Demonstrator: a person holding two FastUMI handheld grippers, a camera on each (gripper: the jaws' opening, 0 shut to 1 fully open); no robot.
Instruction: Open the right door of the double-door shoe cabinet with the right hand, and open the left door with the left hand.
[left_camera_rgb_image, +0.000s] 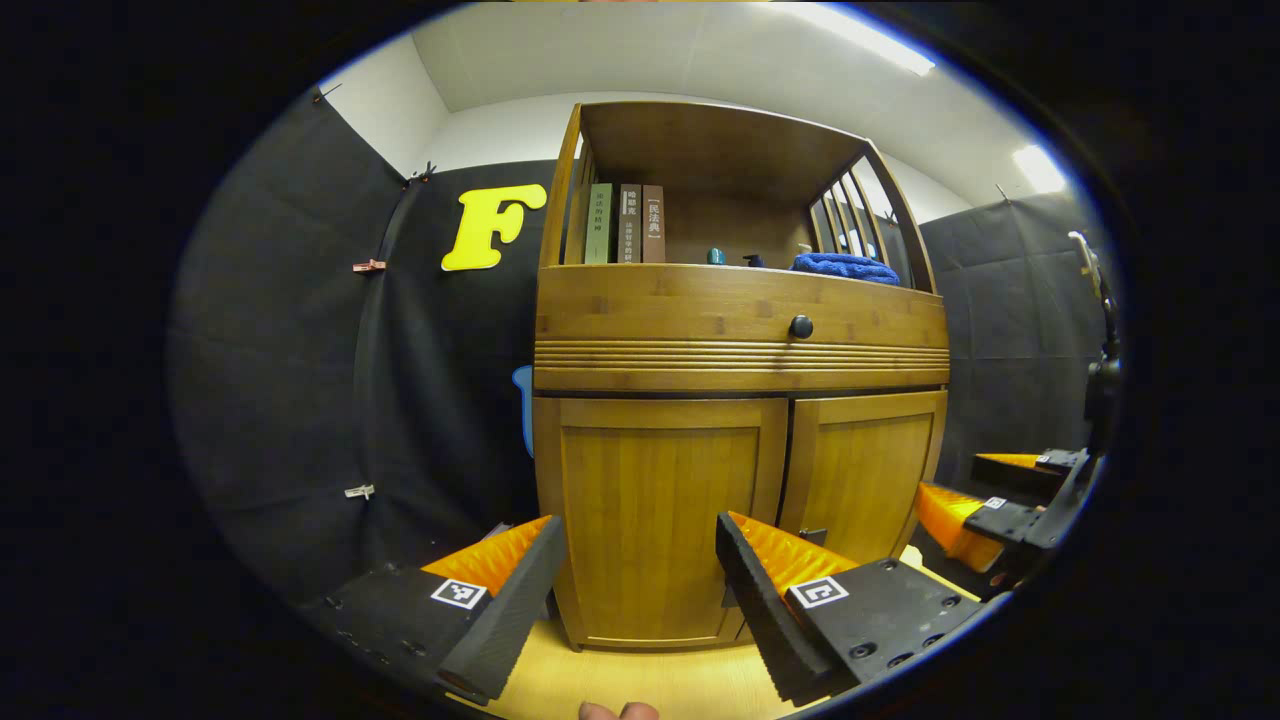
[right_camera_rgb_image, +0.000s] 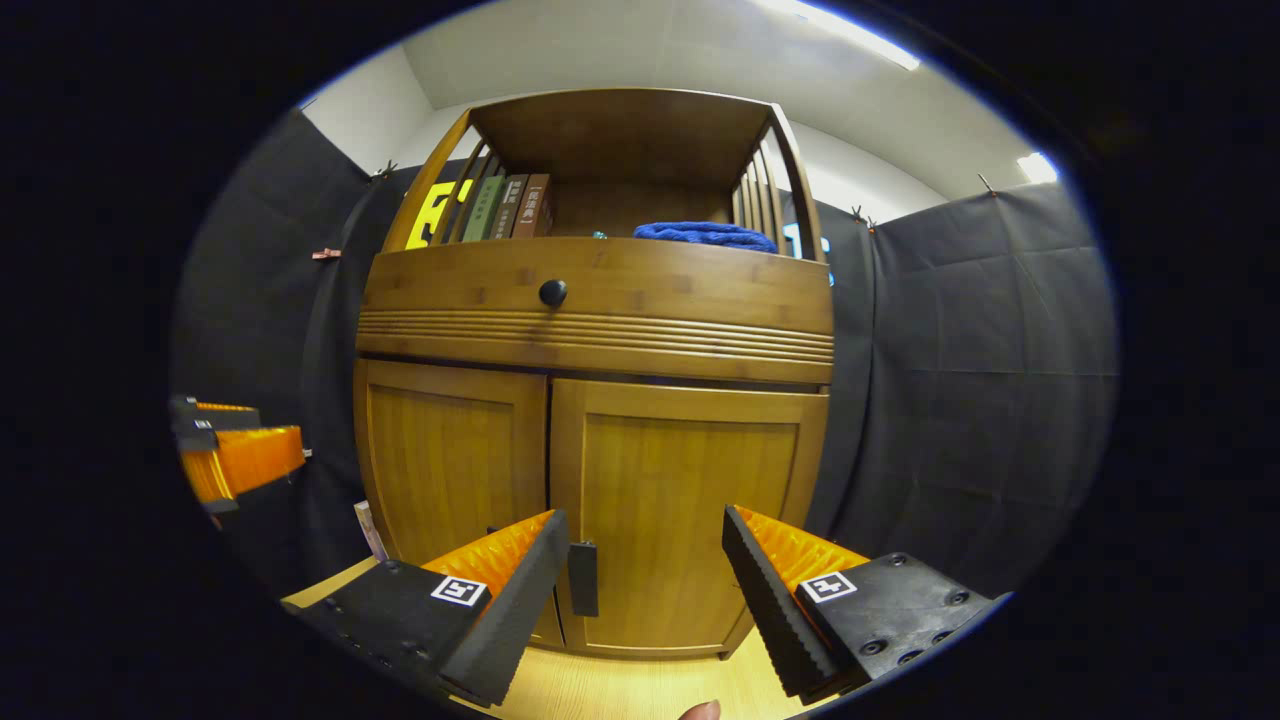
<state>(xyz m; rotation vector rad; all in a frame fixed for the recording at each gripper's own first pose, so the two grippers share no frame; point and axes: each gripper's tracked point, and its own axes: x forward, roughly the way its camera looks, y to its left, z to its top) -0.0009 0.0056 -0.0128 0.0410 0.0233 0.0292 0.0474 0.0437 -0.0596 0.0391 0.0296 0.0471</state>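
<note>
Both jaws spread, clamping nothing. Right gripper (right_camera_rgb_image: 645, 585) nearer: right door (right_camera_rgb_image: 690, 510) handle (right_camera_rgb_image: 583, 578), long axis vertical, at 9 o'clock beside my finger. Left door (right_camera_rgb_image: 450, 470) shut.

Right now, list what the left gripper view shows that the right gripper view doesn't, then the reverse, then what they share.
Left gripper view: a dark bottle top on the shelf, a white clip on the cloth wall, and the right gripper off to one side, open. Right gripper view: the right door's dark handle in plain sight by that gripper's fingers, and the left gripper at the edge, open. Shared: the shoe cabinet, its left door and right door both shut, the drawer knob, books and blue towel.
</note>
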